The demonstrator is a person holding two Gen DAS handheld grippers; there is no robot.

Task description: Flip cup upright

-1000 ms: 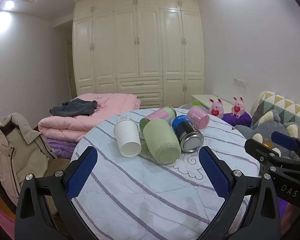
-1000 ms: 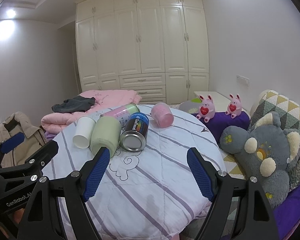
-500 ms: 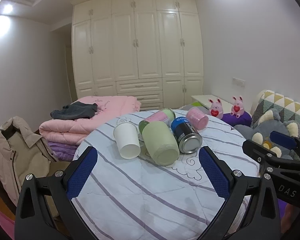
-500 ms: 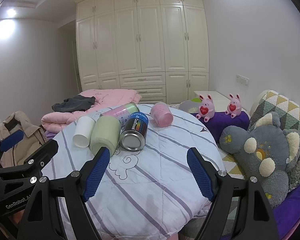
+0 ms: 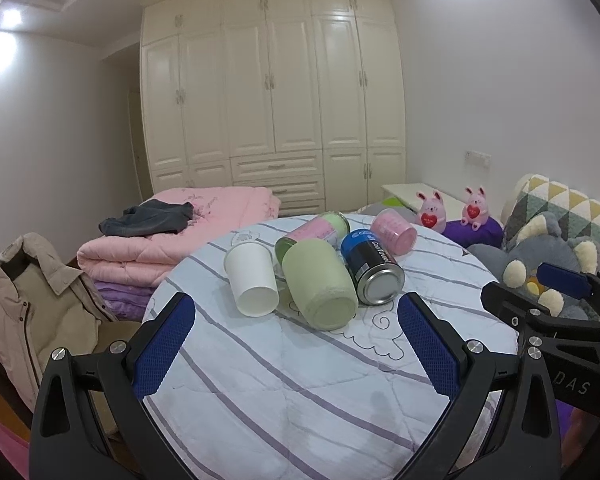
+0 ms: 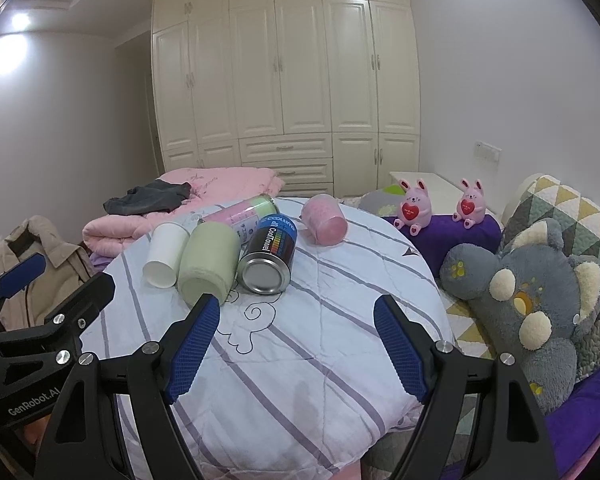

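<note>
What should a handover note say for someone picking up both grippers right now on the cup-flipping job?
Left gripper: open, empty, short of the cluster.
Right gripper: open, empty, also short of it.
On the round table, all lying on their sides: white paper cup, green cup, blue can, pink cup, and a pink-and-green canister behind them. White cup, green cup and can lie side by side, close together or touching; the pink cup lies apart.
Done: nothing, no cup upright.
Left: grip a cup and stand it up; the pink one looks easiest to reach cleanly.
</note>
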